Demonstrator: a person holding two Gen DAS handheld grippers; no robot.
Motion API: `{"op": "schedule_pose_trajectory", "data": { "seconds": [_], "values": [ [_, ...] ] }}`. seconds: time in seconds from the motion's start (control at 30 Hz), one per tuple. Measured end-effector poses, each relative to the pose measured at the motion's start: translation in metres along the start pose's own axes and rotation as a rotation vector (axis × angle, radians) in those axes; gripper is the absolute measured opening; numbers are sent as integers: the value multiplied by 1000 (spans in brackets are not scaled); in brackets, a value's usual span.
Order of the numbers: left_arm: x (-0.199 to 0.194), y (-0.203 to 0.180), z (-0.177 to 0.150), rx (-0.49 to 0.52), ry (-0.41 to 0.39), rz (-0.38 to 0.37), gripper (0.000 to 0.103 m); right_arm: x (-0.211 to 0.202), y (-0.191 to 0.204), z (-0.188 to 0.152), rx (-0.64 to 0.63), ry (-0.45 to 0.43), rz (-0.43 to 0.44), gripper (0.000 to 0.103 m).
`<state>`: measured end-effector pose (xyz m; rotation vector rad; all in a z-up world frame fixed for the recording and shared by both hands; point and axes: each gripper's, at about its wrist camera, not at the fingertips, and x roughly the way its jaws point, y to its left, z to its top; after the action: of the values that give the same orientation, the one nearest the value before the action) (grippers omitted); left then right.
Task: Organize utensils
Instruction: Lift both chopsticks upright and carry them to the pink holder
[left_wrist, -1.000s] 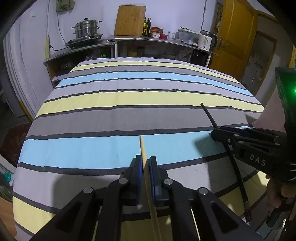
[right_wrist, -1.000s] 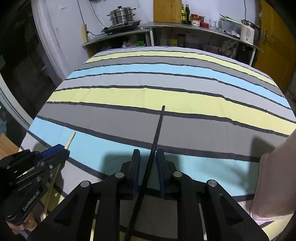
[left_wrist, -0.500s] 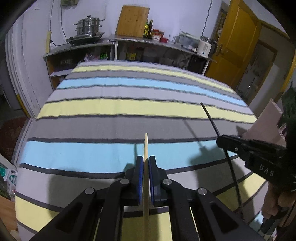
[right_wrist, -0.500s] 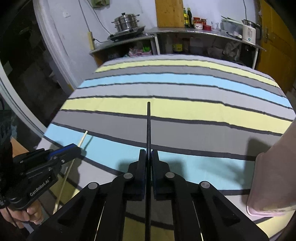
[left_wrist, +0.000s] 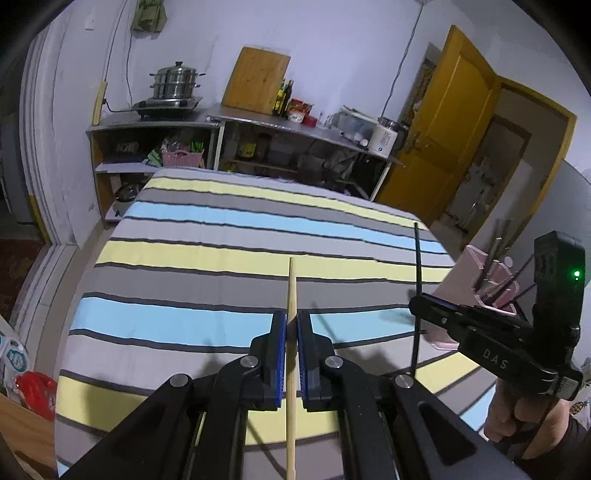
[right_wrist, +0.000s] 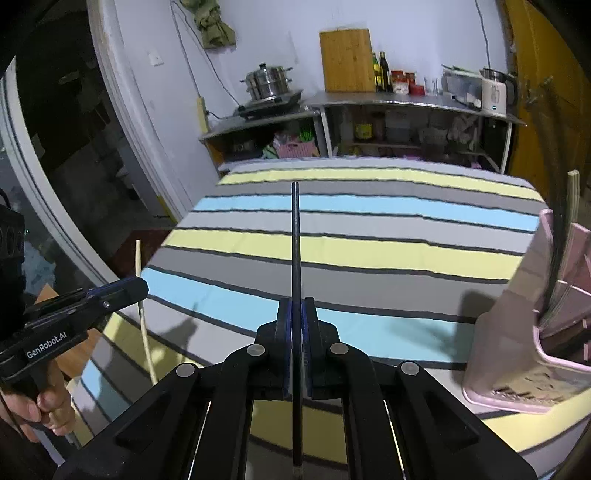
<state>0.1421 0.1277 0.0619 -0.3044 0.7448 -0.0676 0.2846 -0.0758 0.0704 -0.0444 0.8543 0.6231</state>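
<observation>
Both tongs raised since earlier, left (left_wrist: 290, 354) clamping wooden chopstick (left_wrist: 291, 295), right (right_wrist: 296, 343) black chopstick (right_wrist: 296, 240).

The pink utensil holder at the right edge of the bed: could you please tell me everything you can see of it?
The pink utensil holder looks like plastic, with inner dividers forming compartments. It stands on the striped bedspread, appearing tilted in the fisheye view. Several dark sticks and a pale one stand in it, rising above its rim. Neither tool touches it.
</observation>
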Motion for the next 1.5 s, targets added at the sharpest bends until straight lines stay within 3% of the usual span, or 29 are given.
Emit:
{"op": "schedule_pose_trajectory", "data": {
  "seconds": [0.53, 1.2, 1.5],
  "values": [
    [-60, -50, 1, 71, -56, -82, 6, -76, -2, -7, 22, -119, -4, 5],
    [-66, -88, -1, 121, -23, -171, 6, -118, -17, -19, 56, -179, -35, 5],
    [-58, -138, 15, 185, -25, -233, 6, -149, -42, -21, 92, -225, -72, 5]
  ]
}}
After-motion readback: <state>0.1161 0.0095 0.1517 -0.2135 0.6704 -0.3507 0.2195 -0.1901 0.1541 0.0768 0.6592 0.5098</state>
